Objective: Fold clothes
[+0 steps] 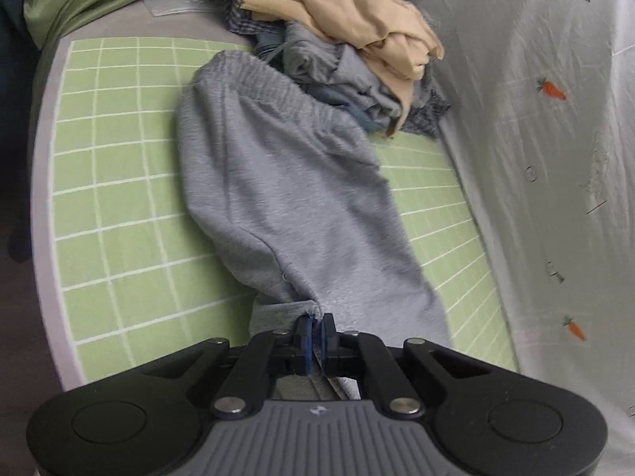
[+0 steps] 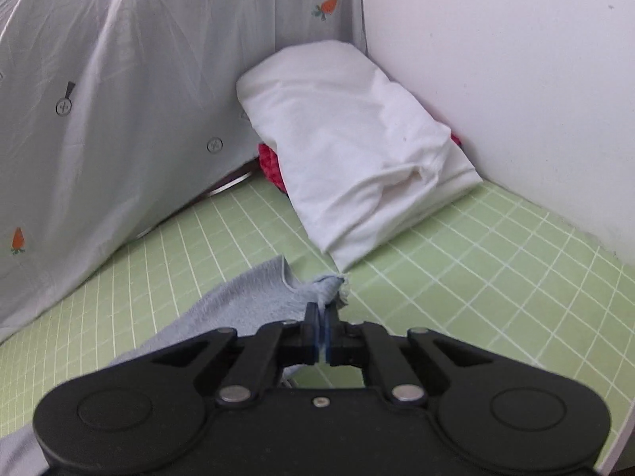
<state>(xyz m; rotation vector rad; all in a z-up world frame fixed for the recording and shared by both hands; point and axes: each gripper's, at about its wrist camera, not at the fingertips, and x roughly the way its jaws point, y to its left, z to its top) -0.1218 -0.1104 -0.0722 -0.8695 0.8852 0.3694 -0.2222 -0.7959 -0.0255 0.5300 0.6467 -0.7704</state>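
A pair of grey sweatpants (image 1: 285,182) lies stretched across the green gridded mat (image 1: 115,182), its elastic waistband at the far end. My left gripper (image 1: 316,319) is shut on a bunched edge of the grey fabric at the near end, lifted a little off the mat. In the right wrist view the same grey sweatpants (image 2: 254,293) trail off to the left, and my right gripper (image 2: 322,309) is shut on a gathered corner of them. Both pairs of blue pads pinch cloth.
A heap of unfolded clothes (image 1: 349,47), tan, grey and checked, sits at the mat's far end. A white sheet with carrot prints (image 1: 547,158) hangs along the side. A folded white garment (image 2: 349,146) over something red rests in the corner by a white wall (image 2: 516,79).
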